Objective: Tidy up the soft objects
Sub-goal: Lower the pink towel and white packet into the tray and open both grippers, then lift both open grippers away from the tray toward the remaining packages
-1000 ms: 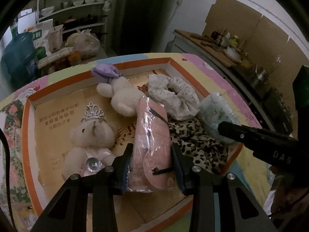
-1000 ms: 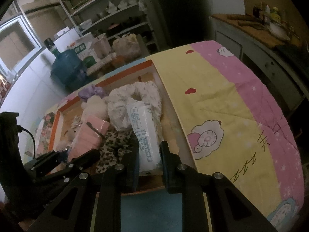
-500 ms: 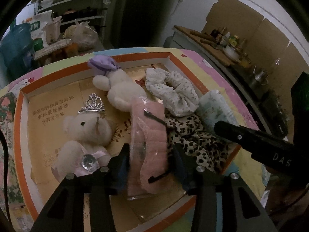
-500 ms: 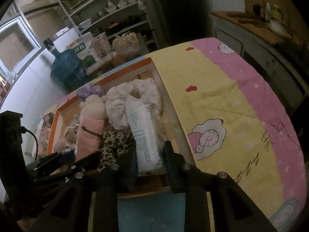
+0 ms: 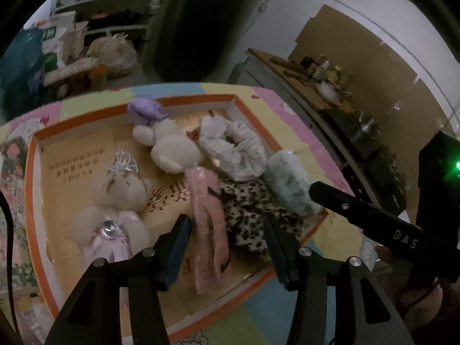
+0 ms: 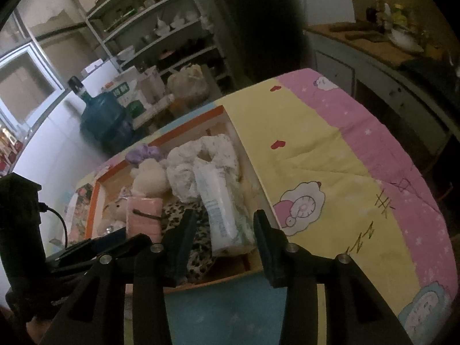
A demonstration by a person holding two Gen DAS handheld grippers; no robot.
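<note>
1. Hovering over the near edge of the orange-rimmed box (image 5: pixel 31 189), the left claw (image 5: pixel 225 240) had just been opening; its pads stood clear of the pink packet (image 5: pixel 208 230), which lay between them on the box floor.
2. The right claw (image 6: pixel 222 231) had likewise just been opening, spread apart around the white tissue pack (image 6: pixel 222 210) without pressing it.
3. From the pink packet, a leopard-print cloth (image 5: pixel 253 210) lay just beside at 3 o'clock, and a crowned teddy bear (image 5: pixel 115 201) at 9 o'clock.
4. At 12 o'clock sat a cream plush with a purple cap (image 5: pixel 169 146), a floral scrunchie (image 5: pixel 233 149) beside it.
5. The box rested on a table under a pink-and-yellow cartoon cloth (image 6: pixel 330 155).
</note>
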